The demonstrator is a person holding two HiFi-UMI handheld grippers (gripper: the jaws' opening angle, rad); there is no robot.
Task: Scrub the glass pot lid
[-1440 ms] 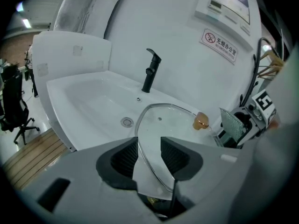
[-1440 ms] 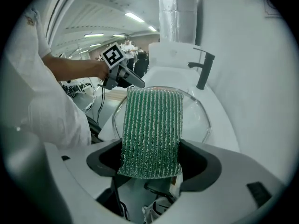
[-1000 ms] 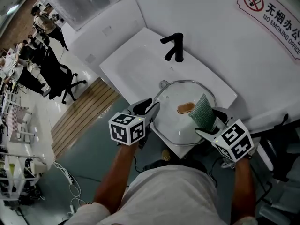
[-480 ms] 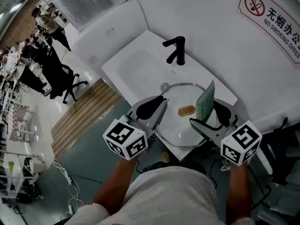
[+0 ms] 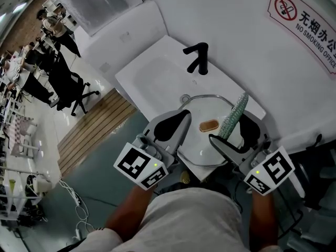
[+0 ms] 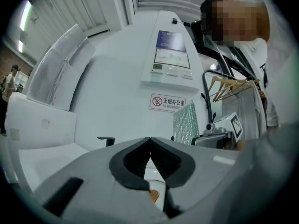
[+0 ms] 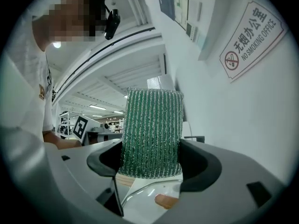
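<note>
Head view: the glass pot lid [image 5: 202, 143] lies flat at the near right end of the white sink [image 5: 152, 72], in front of the black faucet [image 5: 197, 56], with its brown knob [image 5: 209, 124] up. The left tool [image 5: 184, 117] hangs above the lid's left rim and the right tool [image 5: 231, 133] above its right part, carrying a green scrubbing pad [image 5: 234, 113] that stands on edge. Neither tool appears to touch the lid. The likely trouble is that nothing pins the lid: a hard stroke of the pad could send the glass sliding in the basin or knock it against the faucet. Both forearms reach up from the bottom of the picture. The tools point away from the body, roughly level, with their marker cubes nearest the person.

Left gripper view: the left tool's jaws have just been closing and now meet tip to tip, with nothing seen between them. The knob shows low down, beneath the jaws. Beyond them stand the pad, the right tool and a no-smoking sign [image 6: 167, 101] on the wall.

Right gripper view: the right tool's jaws are clamped on the lower part of the pad, which rises tall and free above them. That free length could fold over under pressure, or the pad could drag out of the jaws. The lid's rim and knob lie below, apart from the pad.
</note>
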